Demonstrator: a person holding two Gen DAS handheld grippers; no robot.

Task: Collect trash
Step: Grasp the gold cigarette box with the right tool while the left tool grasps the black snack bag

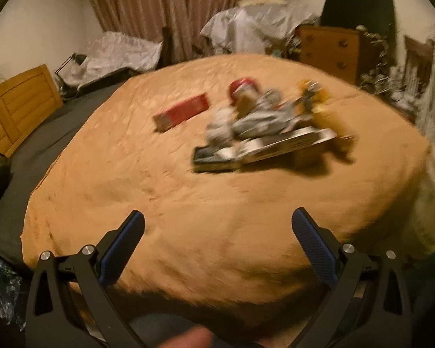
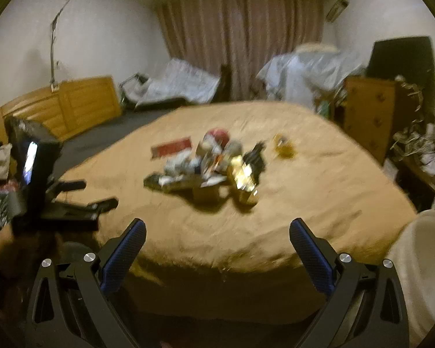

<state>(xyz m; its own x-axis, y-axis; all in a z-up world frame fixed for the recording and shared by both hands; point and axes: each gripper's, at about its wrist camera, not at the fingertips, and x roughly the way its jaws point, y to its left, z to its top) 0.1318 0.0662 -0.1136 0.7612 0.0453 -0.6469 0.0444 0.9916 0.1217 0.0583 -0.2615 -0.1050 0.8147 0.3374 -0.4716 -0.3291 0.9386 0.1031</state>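
Note:
A pile of trash [image 1: 261, 127] lies on a tan blanket [image 1: 188, 203] on the bed: crumpled wrappers, a flat dark box [image 1: 264, 148], a red-capped item [image 1: 242, 87] and a yellow item [image 1: 314, 92]. A flat red packet [image 1: 182, 111] lies apart to its left. The pile shows in the right wrist view [image 2: 211, 168], with the red packet [image 2: 171, 148] and yellow item [image 2: 284, 145]. My left gripper [image 1: 217, 232] is open and empty, short of the pile. My right gripper [image 2: 217, 235] is open and empty near the bed's edge. The left gripper shows at the left of the right wrist view [image 2: 81, 197]. Both views are blurred.
A wooden headboard [image 1: 17, 110] stands at the left, a wooden dresser [image 1: 330, 49] at the back right. Pale sheets [image 1: 119, 52] cover things in front of a curtain [image 1: 177, 8]. A white rounded object [image 2: 420, 266] sits at the right of the right wrist view.

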